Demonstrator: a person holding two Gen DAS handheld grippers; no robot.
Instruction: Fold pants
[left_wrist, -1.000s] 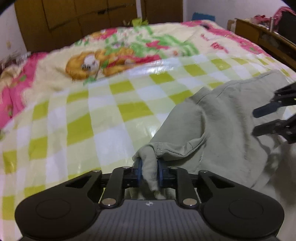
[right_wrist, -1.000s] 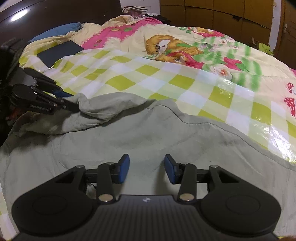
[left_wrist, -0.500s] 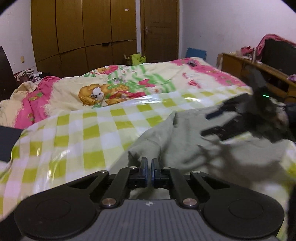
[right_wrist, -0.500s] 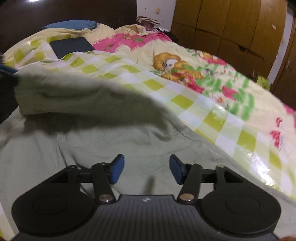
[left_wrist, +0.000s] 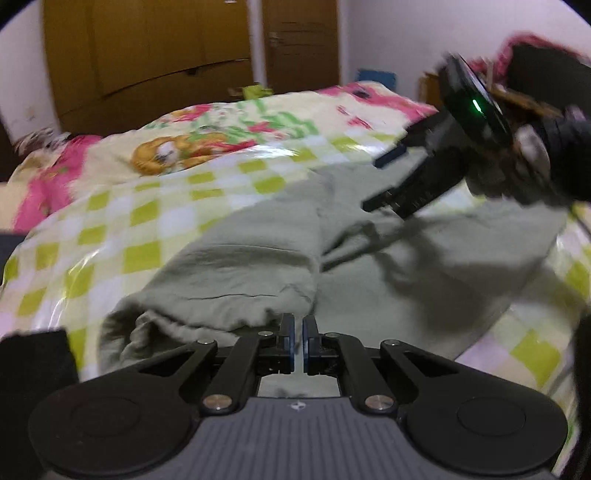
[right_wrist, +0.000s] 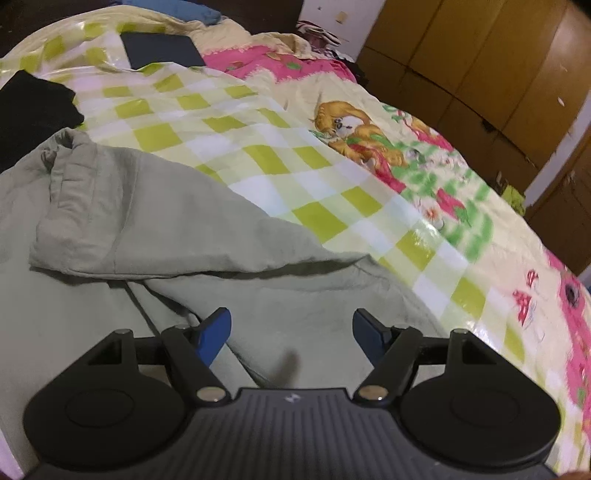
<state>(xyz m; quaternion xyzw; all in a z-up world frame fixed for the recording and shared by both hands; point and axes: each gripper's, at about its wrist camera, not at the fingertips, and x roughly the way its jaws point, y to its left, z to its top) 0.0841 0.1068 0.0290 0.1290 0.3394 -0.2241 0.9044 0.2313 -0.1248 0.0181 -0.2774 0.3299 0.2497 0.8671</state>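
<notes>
No legible writing or brand; only a small emblem on each gripper body, too small to read. Grey-green pants (left_wrist: 369, 266) spread on checked bed cover (left_wrist: 155, 221), one leg folded over the rest. Left gripper (left_wrist: 298, 341) fingers almost together, a narrow gap between, nothing seen clamped. Right gripper (right_wrist: 291, 334) fingers wide apart above the cloth. Left view only: right gripper (left_wrist: 384, 181) overhead, green light lit. Right view only: dark flat slab (right_wrist: 162, 50), black cloth (right_wrist: 33, 110) far left.
</notes>
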